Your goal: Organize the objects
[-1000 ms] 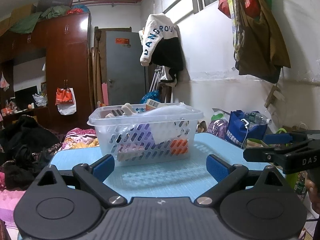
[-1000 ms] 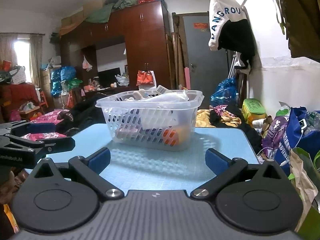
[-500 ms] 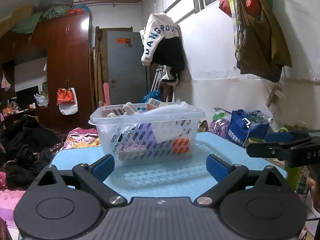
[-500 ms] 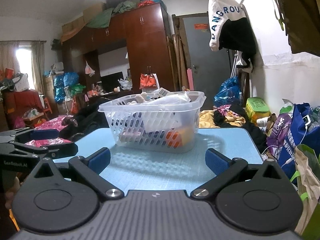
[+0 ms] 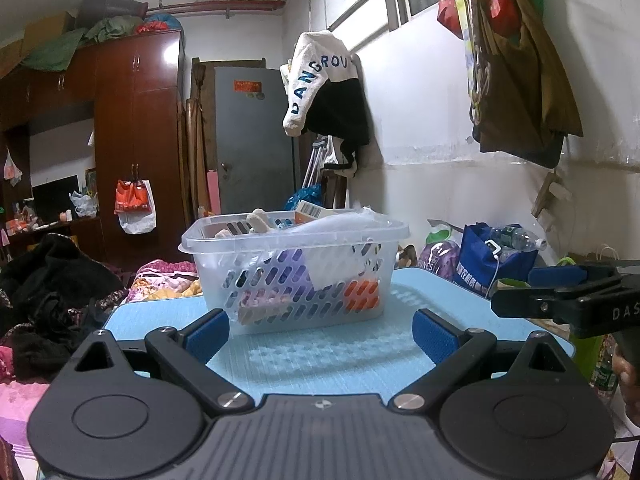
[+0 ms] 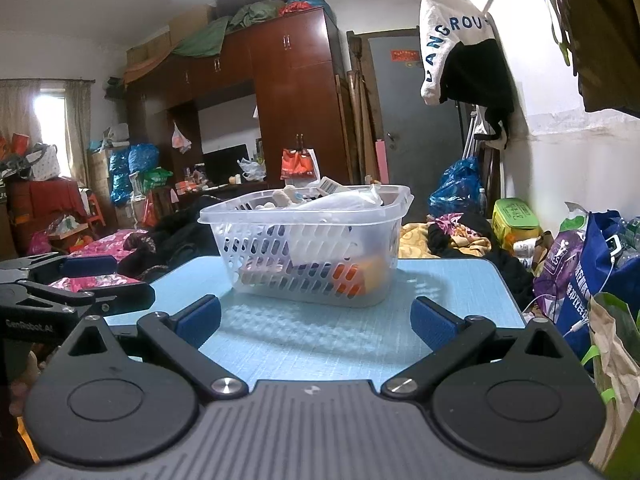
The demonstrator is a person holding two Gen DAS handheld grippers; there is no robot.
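My left gripper [image 5: 320, 332] and right gripper [image 6: 316, 320] gaped empty. Full perforated plastic basket [image 5: 296, 268] sat mid-table [image 5: 328, 352], toward the far edge; light, flexy, so grab the stiff rim.

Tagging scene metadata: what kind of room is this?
Most likely a cluttered bedroom or living space in a home: a tall wooden wardrobe, a hoodie hanging by the wall, piled clothes and bedding, and a plastic basket on a small blue table.

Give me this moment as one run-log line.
left gripper: open, empty | right gripper: open, empty | basket: on blue table, filled with items, ahead of both | contact: none
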